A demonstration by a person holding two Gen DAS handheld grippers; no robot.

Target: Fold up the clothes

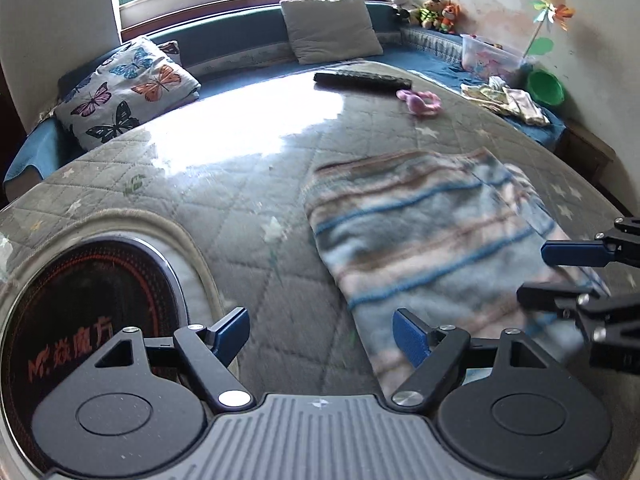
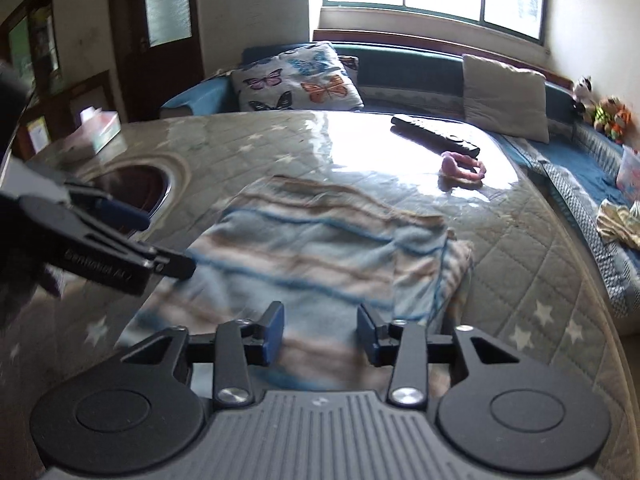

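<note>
A striped garment [image 1: 432,232] in pale blue, pink and brown lies folded flat on the quilted table cover [image 1: 240,200]; it also shows in the right wrist view [image 2: 312,248]. My left gripper [image 1: 322,336] is open and empty, just off the garment's near left edge. My right gripper [image 2: 320,336] is open and empty, low over the garment's near edge. The right gripper also shows at the right of the left wrist view [image 1: 536,272], over the garment's right side. The left gripper shows at the left of the right wrist view [image 2: 168,240], by the garment's left edge.
A round black cooktop [image 1: 92,320] is set in the table at the near left. A remote control [image 1: 360,79] and a pink ring toy [image 1: 420,100] lie at the far side. A blue bench with pillows [image 1: 332,28], plush toys, a plastic box and folded cloths [image 1: 508,100] surrounds the table. A tissue box [image 2: 102,128] stands far left.
</note>
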